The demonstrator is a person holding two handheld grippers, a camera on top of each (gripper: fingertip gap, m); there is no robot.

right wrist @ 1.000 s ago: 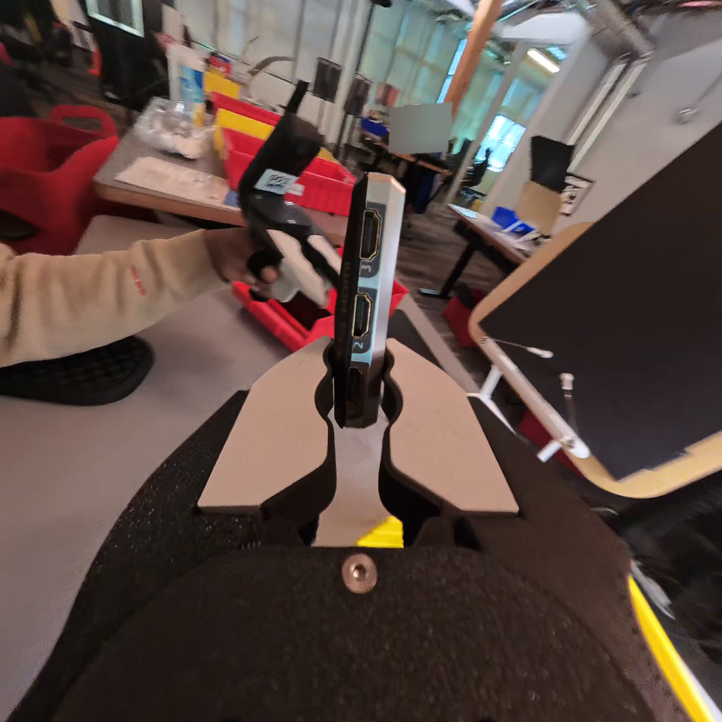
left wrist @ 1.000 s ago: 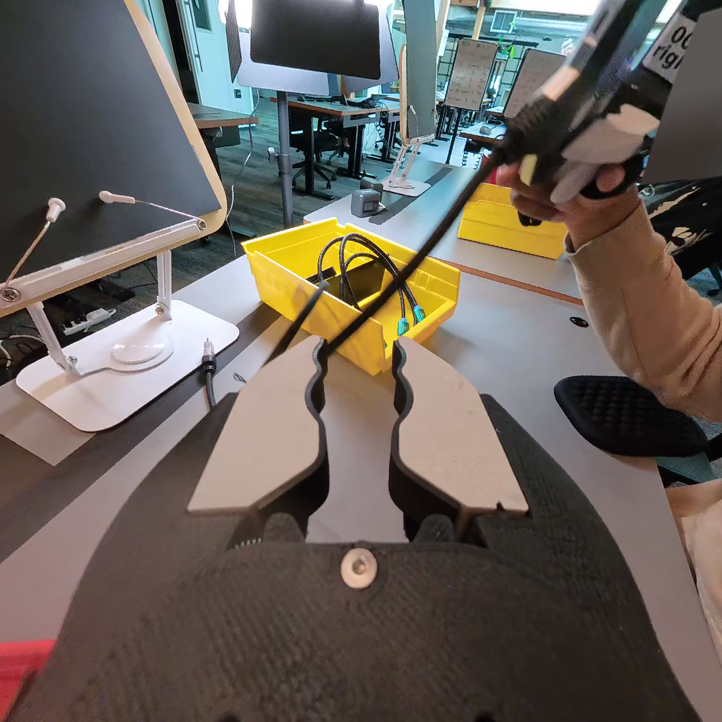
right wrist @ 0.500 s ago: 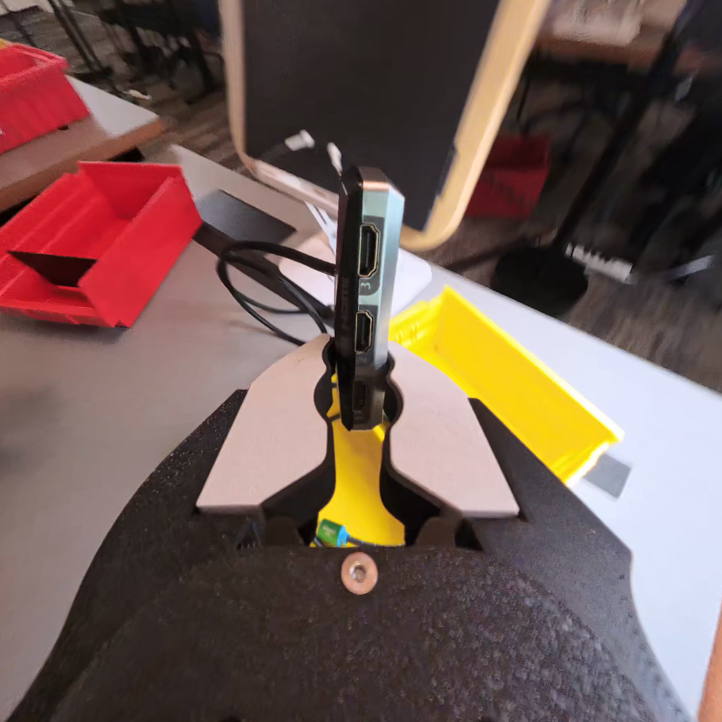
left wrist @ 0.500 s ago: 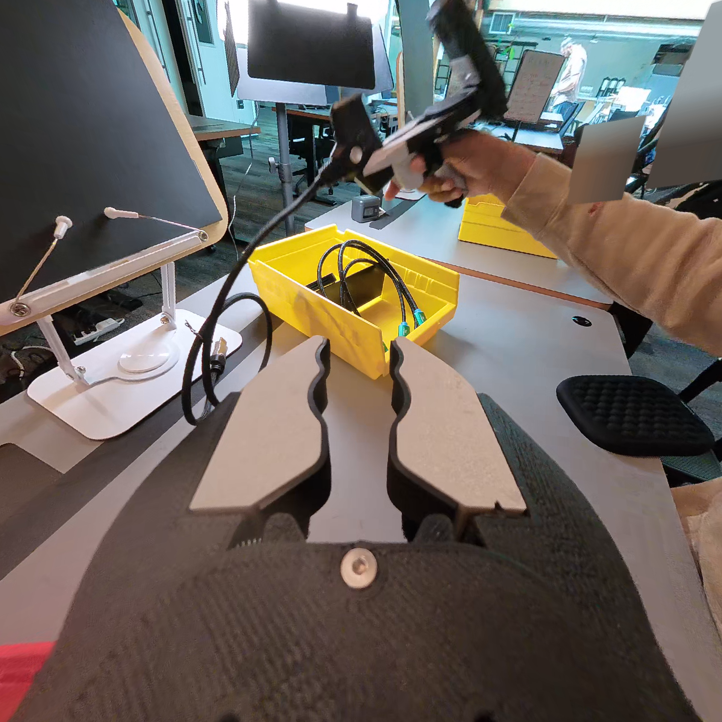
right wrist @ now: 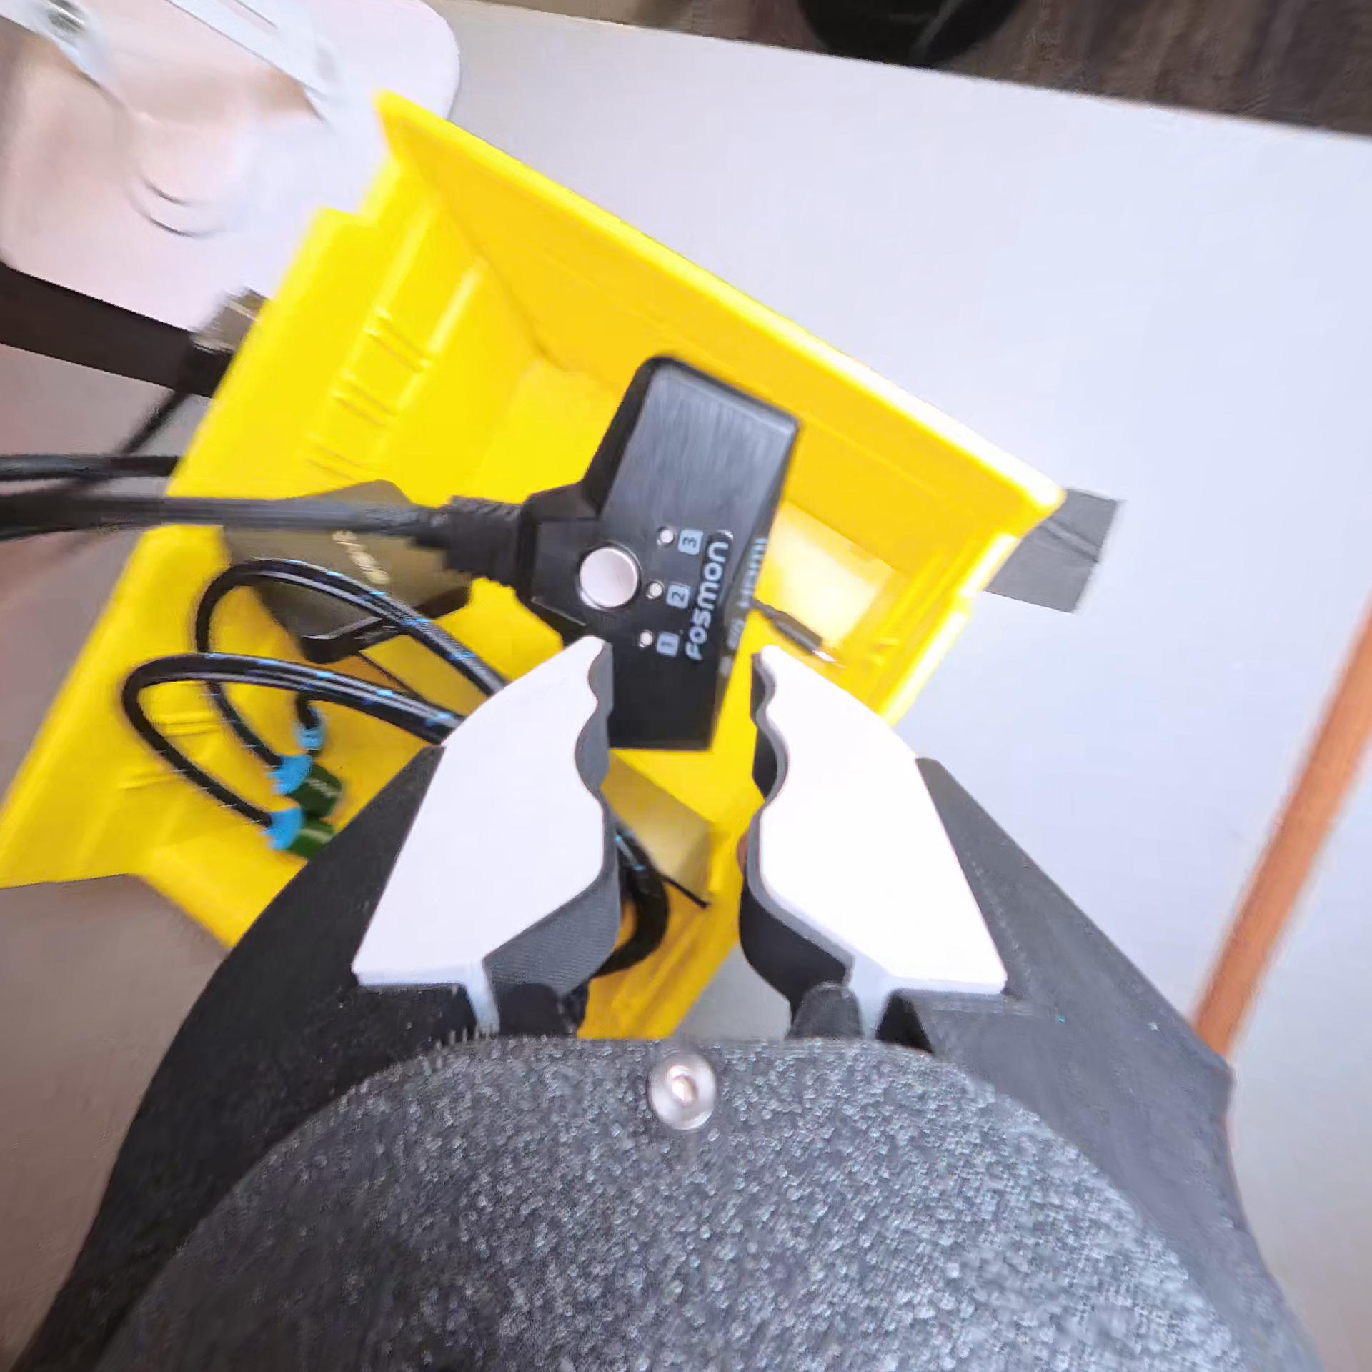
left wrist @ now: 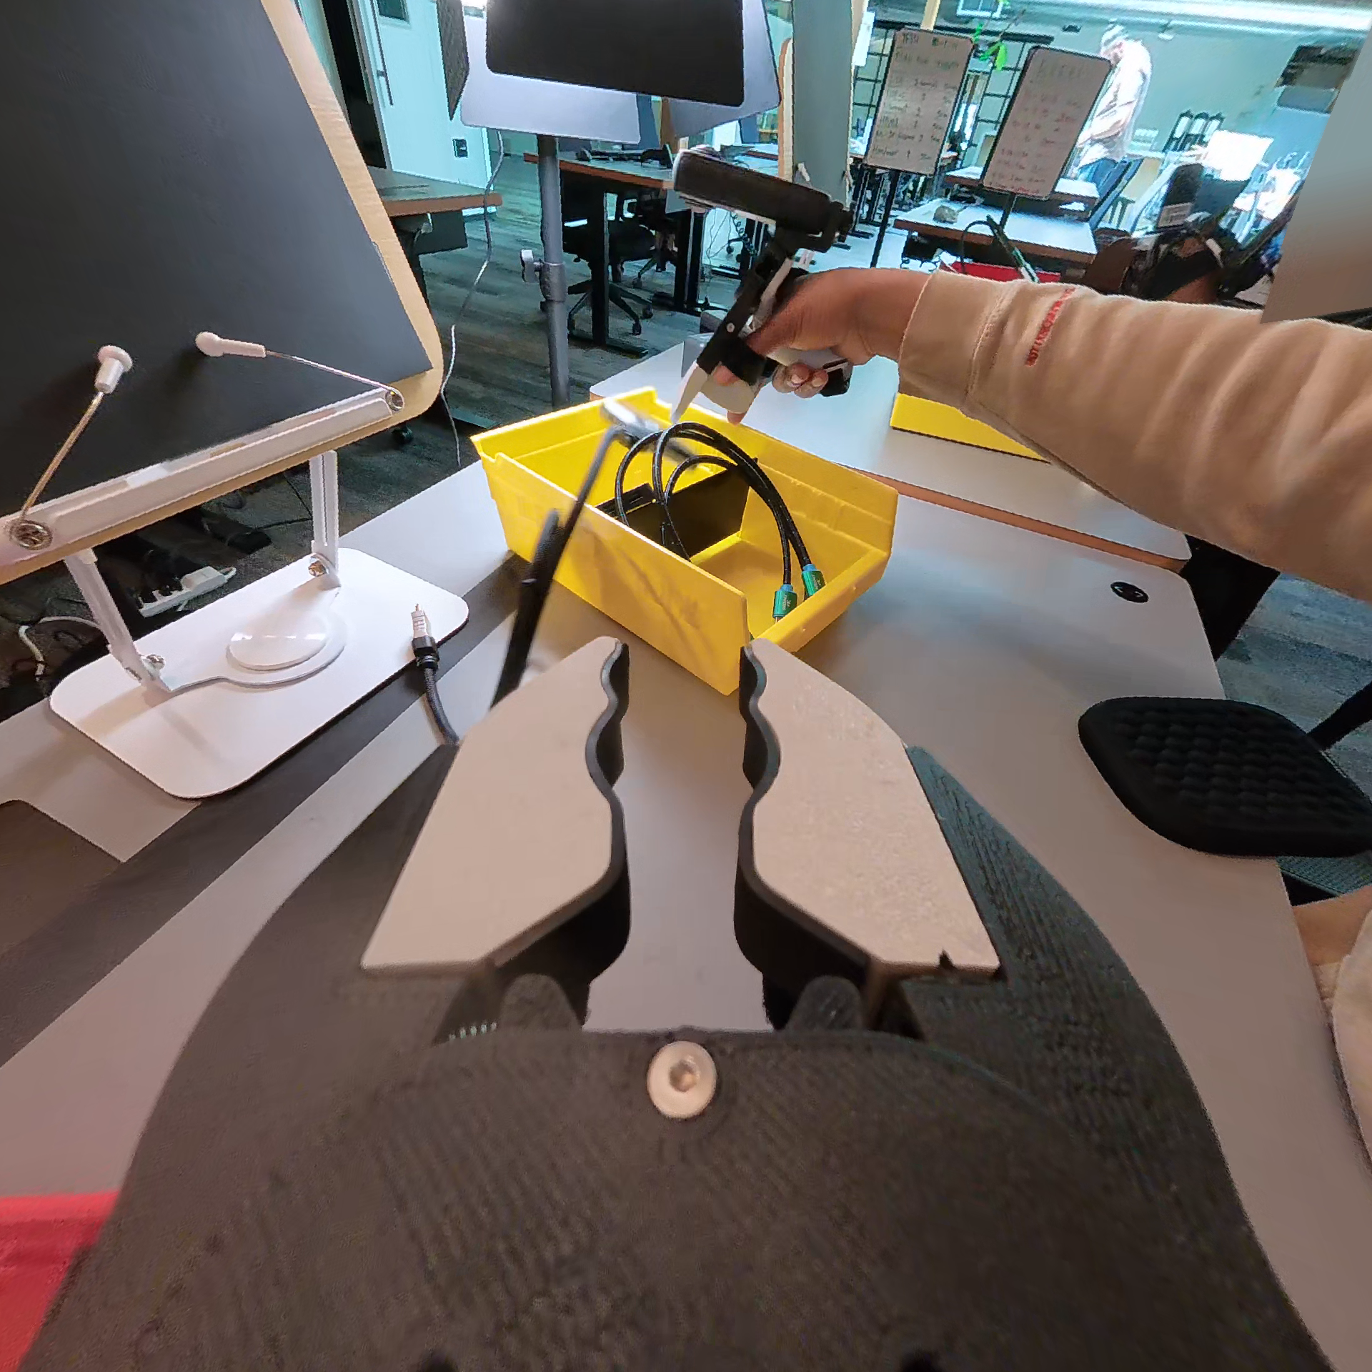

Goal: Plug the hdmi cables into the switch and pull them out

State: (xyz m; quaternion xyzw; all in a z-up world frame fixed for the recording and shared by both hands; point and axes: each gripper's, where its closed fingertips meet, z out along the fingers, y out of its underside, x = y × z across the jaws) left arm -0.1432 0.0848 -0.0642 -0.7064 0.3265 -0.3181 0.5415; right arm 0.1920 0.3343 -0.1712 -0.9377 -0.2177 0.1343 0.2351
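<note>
Right gripper releases the switch over the yellow bin.
Its jaws, clamped a moment ago, now gape; left gripper waits open, empty. Cables unplugged.

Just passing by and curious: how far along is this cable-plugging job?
Nearly finished, it seems. Done: the HDMI cables lie unplugged in the yellow bin. In hand: the right gripper, jaws open, releases the switch over it. Left: little; the left gripper is empty.
</note>
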